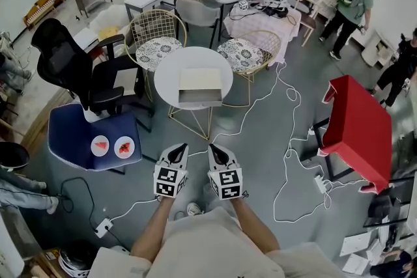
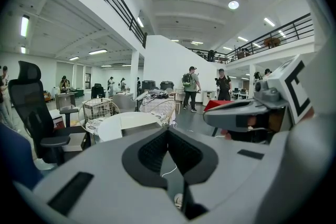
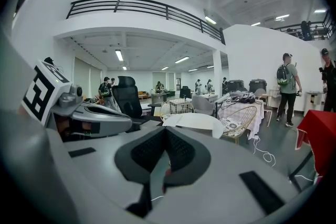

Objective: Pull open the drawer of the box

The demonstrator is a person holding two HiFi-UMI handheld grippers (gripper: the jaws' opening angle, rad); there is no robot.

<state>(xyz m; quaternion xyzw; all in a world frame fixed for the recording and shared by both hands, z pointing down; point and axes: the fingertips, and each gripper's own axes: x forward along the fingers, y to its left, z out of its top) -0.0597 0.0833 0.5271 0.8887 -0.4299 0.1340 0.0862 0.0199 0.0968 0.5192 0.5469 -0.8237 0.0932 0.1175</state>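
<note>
A round white table point(image 1: 168, 78) stands in a busy open workshop, with wire chairs point(image 1: 154, 36) behind it and cables on the grey floor. On the table sits the pale box point(image 1: 200, 79), its drawer face point(image 1: 199, 99) turned toward the person. From the head view it is too small to tell whether that grey band is a shut front or a drawer already drawn out a little.

The left gripper point(image 1: 182, 148) and right gripper point(image 1: 213, 150) hover side by side close to the person's body, well short of the table. Each has its jaws pressed together with nothing between them.

The scene fits a reach toward the drawer or hands drawn back from it. In either case, a clean pull on this drawer would likely need a firm pinch on its front edge and a straight, level draw toward the person. The other gripper would need to brace the light box so it does not slide across the small tabletop.
</note>
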